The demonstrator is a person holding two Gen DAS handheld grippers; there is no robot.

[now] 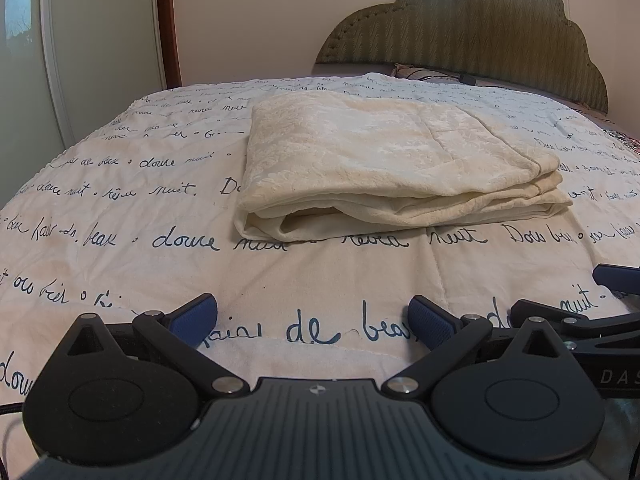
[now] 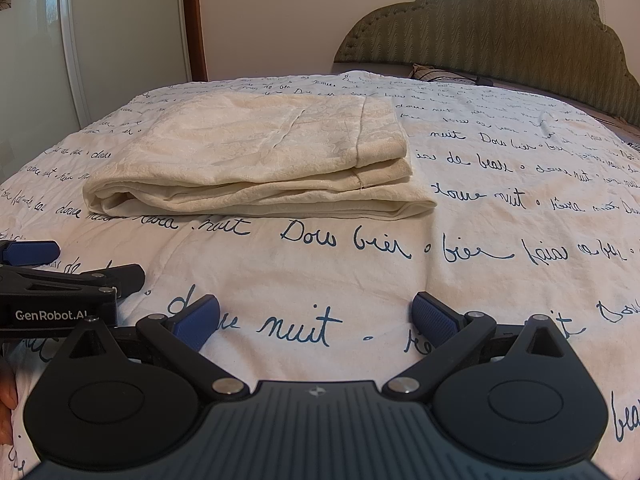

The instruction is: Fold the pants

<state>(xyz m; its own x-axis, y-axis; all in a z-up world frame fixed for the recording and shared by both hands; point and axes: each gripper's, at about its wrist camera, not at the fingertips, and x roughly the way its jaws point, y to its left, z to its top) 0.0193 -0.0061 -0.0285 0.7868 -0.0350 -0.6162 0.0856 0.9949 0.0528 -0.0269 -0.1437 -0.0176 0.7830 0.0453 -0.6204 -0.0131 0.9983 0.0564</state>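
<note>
The cream pants (image 1: 392, 164) lie folded into a flat stack of several layers on the bed, ahead of both grippers; they also show in the right wrist view (image 2: 256, 164). My left gripper (image 1: 314, 318) is open and empty, low over the quilt, short of the pants. My right gripper (image 2: 316, 320) is open and empty too, beside the left one and equally short of the pants. The right gripper's fingers (image 1: 616, 276) show at the right edge of the left wrist view, and the left gripper's fingers (image 2: 30, 251) show at the left edge of the right wrist view.
The bed's white quilt (image 1: 120, 208) carries dark blue handwriting print. A green padded headboard (image 1: 480, 28) stands at the back right, with a pillow and a cable (image 1: 440, 74) at its foot. A white wardrobe door (image 1: 24, 92) stands to the left.
</note>
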